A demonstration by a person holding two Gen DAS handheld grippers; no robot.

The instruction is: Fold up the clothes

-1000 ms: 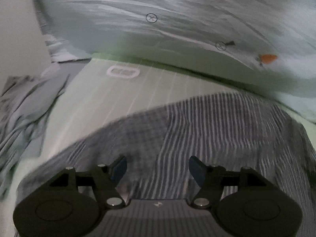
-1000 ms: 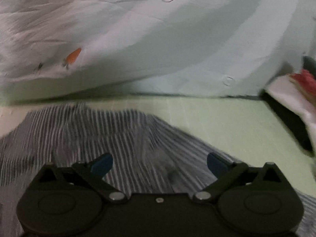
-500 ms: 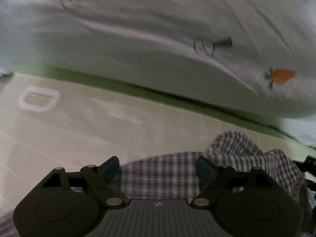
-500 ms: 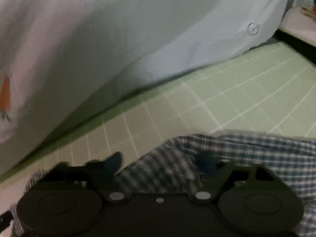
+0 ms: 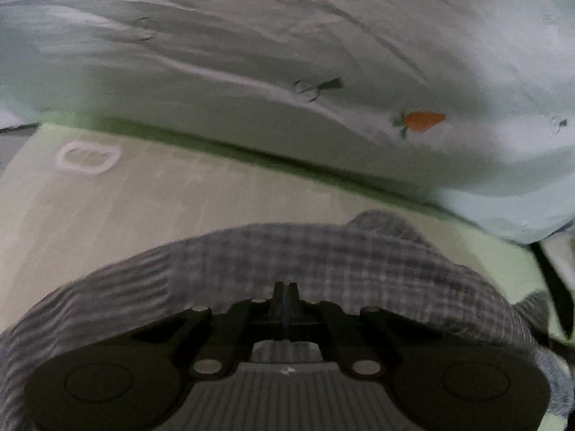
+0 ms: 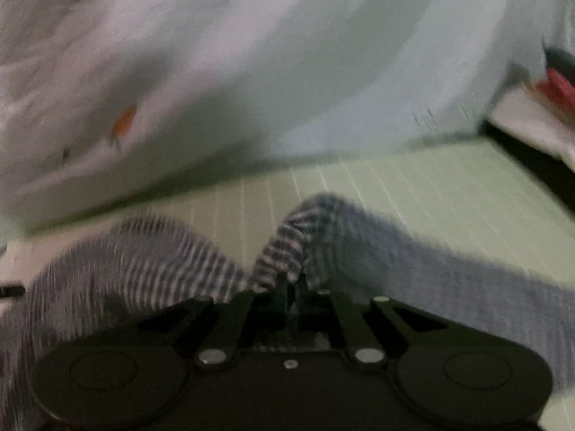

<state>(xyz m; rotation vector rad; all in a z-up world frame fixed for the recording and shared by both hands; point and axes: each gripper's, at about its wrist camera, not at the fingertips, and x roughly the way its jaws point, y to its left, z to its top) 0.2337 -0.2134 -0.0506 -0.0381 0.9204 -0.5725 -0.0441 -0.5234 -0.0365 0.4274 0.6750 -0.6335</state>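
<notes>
Currently both tongs, left (image 5: 285, 289) and right (image 6: 289, 283), pinch the shirt (image 5: 323, 251); fold mid-carry, likely toward 12 o'clock, hems level.

Blue-and-white checked shirt (image 5: 323, 251) on pale green gridded mat (image 5: 179, 197); at twelve o'clock, mint duvet (image 5: 287, 36) with orange carrot print (image 5: 424, 121).

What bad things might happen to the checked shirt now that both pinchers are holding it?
1. The right gripper pinches only a small bunched fold of the checked shirt, so the cloth might slip out when lifted.
2. The left gripper is shut on the shirt's edge; pulling the two apart unevenly could make a crooked fold.
3. The carrot-print bedding lies close behind on the green mat; a swung shirt might brush it.
</notes>
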